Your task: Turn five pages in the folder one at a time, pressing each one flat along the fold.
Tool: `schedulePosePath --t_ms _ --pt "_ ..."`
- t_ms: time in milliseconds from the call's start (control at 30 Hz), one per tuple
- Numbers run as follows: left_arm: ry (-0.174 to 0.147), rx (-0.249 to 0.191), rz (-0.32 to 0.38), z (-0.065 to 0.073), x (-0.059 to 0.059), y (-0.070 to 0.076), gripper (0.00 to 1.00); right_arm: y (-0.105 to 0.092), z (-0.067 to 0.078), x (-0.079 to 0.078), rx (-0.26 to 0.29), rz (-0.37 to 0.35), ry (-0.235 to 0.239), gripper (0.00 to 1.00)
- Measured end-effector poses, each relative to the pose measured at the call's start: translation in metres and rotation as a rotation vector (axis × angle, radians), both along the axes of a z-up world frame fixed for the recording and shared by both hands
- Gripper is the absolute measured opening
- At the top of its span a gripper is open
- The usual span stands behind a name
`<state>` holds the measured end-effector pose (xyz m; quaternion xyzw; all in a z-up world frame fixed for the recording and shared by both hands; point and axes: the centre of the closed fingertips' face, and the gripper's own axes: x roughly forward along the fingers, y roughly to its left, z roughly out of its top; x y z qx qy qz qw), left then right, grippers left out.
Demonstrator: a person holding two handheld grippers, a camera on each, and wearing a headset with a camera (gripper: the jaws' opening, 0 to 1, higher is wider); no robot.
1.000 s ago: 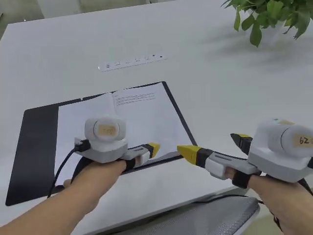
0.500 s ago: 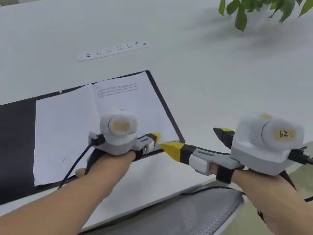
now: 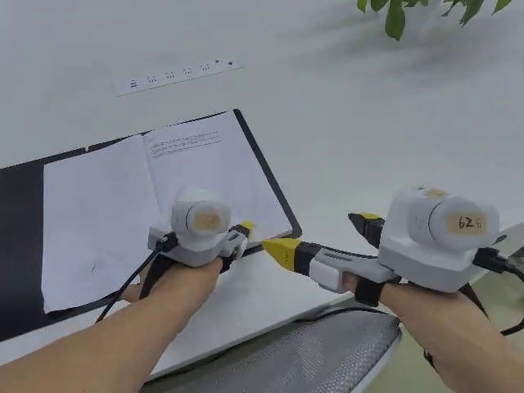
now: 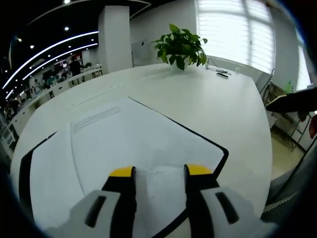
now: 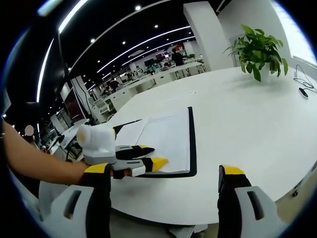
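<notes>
Black-covered and lying open flat, the folder [image 3: 123, 205] sits near the front edge of the white worktop [image 3: 368, 123], white pages up, with a few printed lines [image 3: 184, 141] at the head of the right page. Over that page's near corner we see the left gripper [image 3: 244, 228], its fingers a modest gap apart and gripping nothing. Its own view puts both yellow tips above the paper beside the black border, though we cannot tell whether they touch it. Just off the folder's near right corner the right gripper [image 3: 321, 234] hangs with fingers spread wide and empty.

In the head view the left gripper's body hides part of the page's near edge, and the folder's left side is cut off. Beyond the folder lie a socket strip [image 3: 176, 74] and a potted plant [image 3: 409, 12]; a grey chair [image 3: 319, 352] shows below the worktop's edge. The right gripper view shows the folder from its right side, with office desks behind, too blurred for us to read
</notes>
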<state>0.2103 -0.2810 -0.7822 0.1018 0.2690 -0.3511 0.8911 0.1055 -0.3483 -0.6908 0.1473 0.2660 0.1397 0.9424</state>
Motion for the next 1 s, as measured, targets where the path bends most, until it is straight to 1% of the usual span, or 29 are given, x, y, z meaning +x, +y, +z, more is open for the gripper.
schedulePosePath --t_ms 167,267,300,400,433,500,533,567,633,667,700,733,767,800,933,967,1000 --pt "-0.019 -0.026 -0.005 0.000 0.000 0.001 0.35 0.002 -0.001 0.001 0.003 0.004 0.001 0.89" --pt "-0.021 -0.033 -0.005 0.001 0.001 0.000 0.34 0.002 -0.003 0.002 0.003 0.005 0.007 0.89" --pt "-0.018 -0.048 0.002 0.001 0.001 0.000 0.34 0.002 -0.003 0.002 0.004 0.004 0.008 0.89" --pt "-0.024 -0.043 -0.003 0.001 0.001 0.000 0.34 0.003 -0.003 0.002 0.008 0.003 0.008 0.88" --pt "-0.027 -0.042 -0.007 0.001 0.001 0.000 0.30 0.004 -0.003 0.002 0.009 0.005 0.008 0.88" --pt "-0.034 -0.045 -0.001 0.001 0.002 0.001 0.26 0.005 -0.005 0.001 0.011 0.009 0.018 0.88" --pt "-0.042 -0.051 0.004 0.002 0.004 0.003 0.24 0.006 -0.006 0.001 0.009 0.011 0.018 0.88" --pt "-0.039 -0.059 0.008 0.002 0.004 0.005 0.22 0.006 -0.006 0.001 0.006 0.012 0.016 0.88" --pt "-0.048 -0.062 0.007 0.002 0.006 0.007 0.18 0.006 -0.006 0.000 0.009 0.012 0.018 0.88" --pt "-0.050 -0.063 0.008 0.001 0.007 0.008 0.14 0.006 -0.006 0.000 0.009 0.011 0.018 0.88" --pt "-0.051 -0.066 0.019 0.002 0.010 0.012 0.09 0.005 -0.006 0.000 0.009 0.010 0.017 0.88" --pt "-0.050 -0.070 0.023 0.002 0.012 0.014 0.07 0.005 -0.006 0.000 0.009 0.010 0.017 0.88" --pt "-0.051 -0.069 0.014 0.002 0.010 0.013 0.07 0.005 -0.007 0.000 0.009 0.009 0.018 0.88" --pt "-0.059 -0.061 0.004 0.002 0.010 0.012 0.06 0.004 -0.007 0.000 0.009 0.009 0.019 0.88" --pt "-0.052 -0.067 0.007 0.002 0.010 0.011 0.03 0.005 -0.009 0.002 0.005 0.016 0.024 0.87" --pt "-0.036 -0.080 0.018 0.002 0.011 0.012 0.02 0.005 -0.009 0.003 0.006 0.018 0.024 0.87" --pt "-0.028 -0.088 0.024 0.002 0.012 0.012 0.02 0.005 -0.009 0.005 0.009 0.021 0.025 0.86"
